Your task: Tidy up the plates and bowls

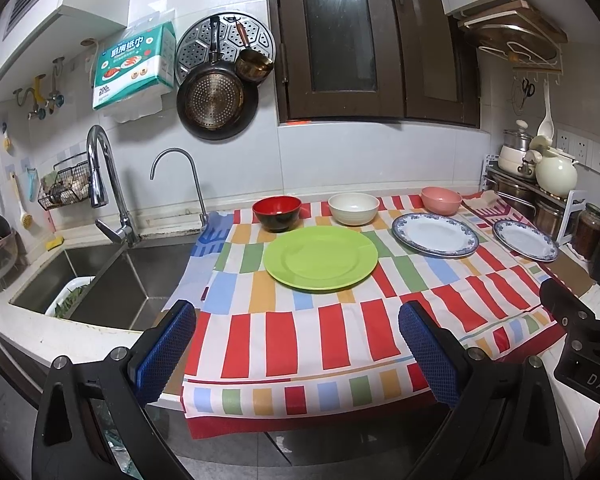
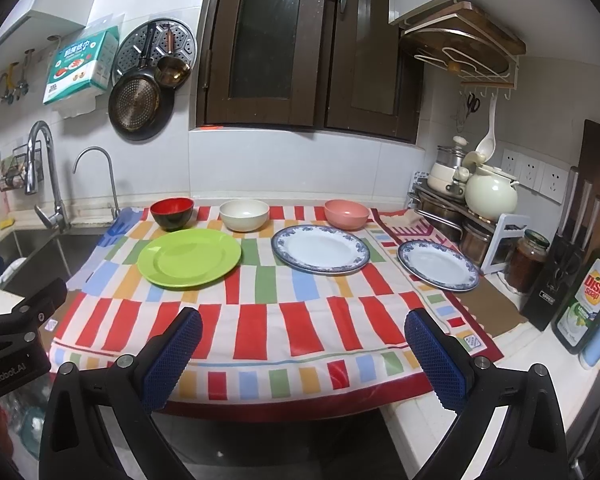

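On the striped cloth (image 1: 340, 332) lie a green plate (image 1: 320, 258) (image 2: 189, 258), a large blue-rimmed white plate (image 1: 435, 235) (image 2: 320, 249) and a smaller blue-rimmed plate (image 1: 525, 240) (image 2: 438, 265). Behind them stand a red-and-black bowl (image 1: 277, 213) (image 2: 172, 213), a cream bowl (image 1: 353, 209) (image 2: 244, 215) and a pink bowl (image 1: 441, 200) (image 2: 347, 213). My left gripper (image 1: 298, 344) is open at the counter's front edge, nothing between its blue pads. My right gripper (image 2: 303, 350) is likewise open and empty, short of the plates. Each gripper's body shows at the edge of the other's view.
A sink (image 1: 112, 284) with two taps (image 1: 104, 184) lies to the left. Pots and a cream kettle (image 2: 490, 192) crowd a rack at the right, with a jar (image 2: 526, 260), knife block (image 2: 560, 268) and dish soap bottle (image 2: 586, 300). Pans (image 1: 216, 100) hang on the wall.
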The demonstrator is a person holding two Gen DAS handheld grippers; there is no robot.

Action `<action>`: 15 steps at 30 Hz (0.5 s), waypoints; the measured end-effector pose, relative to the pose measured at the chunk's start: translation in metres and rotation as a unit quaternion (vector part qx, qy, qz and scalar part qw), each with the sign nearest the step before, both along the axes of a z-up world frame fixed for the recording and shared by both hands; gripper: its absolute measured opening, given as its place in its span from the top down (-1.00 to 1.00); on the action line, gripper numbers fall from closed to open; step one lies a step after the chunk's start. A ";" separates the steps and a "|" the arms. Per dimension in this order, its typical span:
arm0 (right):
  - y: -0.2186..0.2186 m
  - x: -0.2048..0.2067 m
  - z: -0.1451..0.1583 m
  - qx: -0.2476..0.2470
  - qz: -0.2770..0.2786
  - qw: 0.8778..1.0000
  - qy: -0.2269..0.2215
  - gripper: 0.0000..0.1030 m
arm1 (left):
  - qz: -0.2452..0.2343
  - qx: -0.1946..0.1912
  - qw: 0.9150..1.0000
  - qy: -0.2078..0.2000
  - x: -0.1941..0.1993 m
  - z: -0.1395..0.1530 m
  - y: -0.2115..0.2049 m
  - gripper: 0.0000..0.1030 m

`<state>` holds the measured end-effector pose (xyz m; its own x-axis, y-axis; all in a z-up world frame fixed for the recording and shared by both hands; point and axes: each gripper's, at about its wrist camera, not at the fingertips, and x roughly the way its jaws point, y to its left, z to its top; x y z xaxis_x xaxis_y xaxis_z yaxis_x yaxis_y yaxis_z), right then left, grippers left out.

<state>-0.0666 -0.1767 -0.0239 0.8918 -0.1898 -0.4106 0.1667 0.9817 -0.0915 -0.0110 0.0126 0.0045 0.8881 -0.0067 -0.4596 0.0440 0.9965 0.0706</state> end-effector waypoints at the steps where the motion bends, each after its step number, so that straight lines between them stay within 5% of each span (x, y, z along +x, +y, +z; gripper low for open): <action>1: 0.000 0.000 0.000 0.000 0.000 1.000 0.000 -0.99 | 0.000 0.000 1.000 0.000 0.000 0.000 0.000 -1.00; 15: 0.001 0.001 0.000 0.000 0.001 1.000 -0.001 -0.99 | 0.002 0.001 1.000 0.000 0.004 0.001 0.001 -1.00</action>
